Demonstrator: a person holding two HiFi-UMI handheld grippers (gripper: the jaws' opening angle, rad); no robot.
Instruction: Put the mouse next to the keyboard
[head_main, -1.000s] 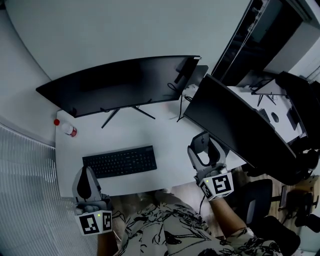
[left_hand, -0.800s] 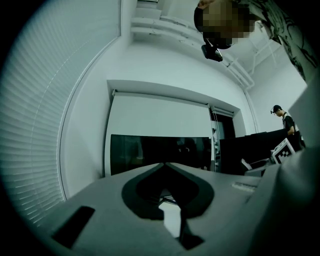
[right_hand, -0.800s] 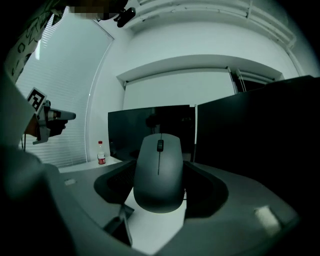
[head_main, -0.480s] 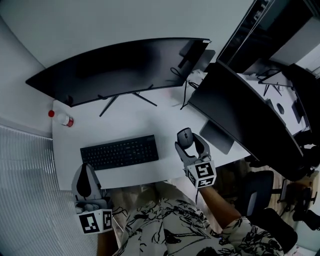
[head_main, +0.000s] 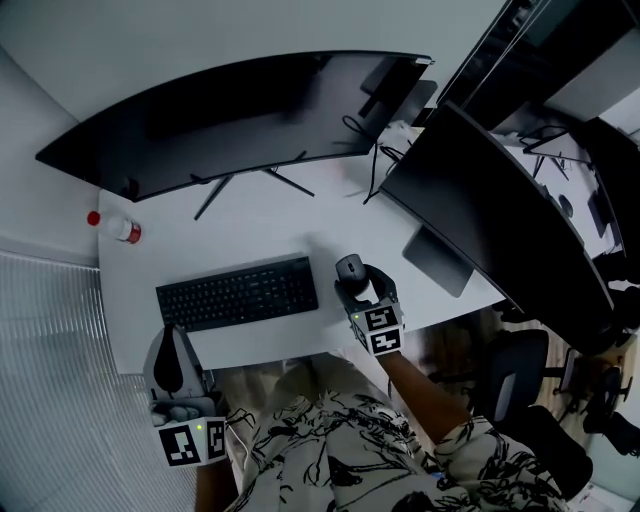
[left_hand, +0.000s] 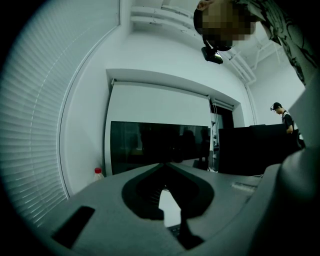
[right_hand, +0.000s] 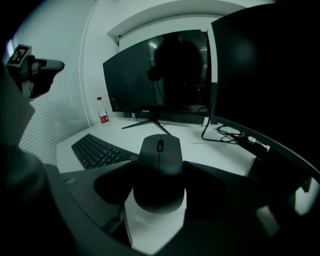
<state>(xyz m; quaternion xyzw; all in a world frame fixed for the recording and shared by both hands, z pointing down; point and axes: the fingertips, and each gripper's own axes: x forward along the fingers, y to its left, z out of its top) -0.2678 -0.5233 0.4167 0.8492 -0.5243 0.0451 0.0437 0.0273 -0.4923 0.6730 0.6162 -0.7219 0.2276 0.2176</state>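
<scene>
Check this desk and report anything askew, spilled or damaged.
Nothing stands out. The keyboard lies flat on the desk, the bottle stands upright, and the mouse sits gripped between the right gripper's jaws. No spill or damage shows.

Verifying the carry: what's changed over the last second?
The right claw, shut on the dark grey computer mouse, moved left from beside the right-hand black monitor to just off the black keyboard's right end. The left claw, shut and empty, stayed at the white desk's front-left edge; keyboard and red-capped bottle unmoved.
</scene>
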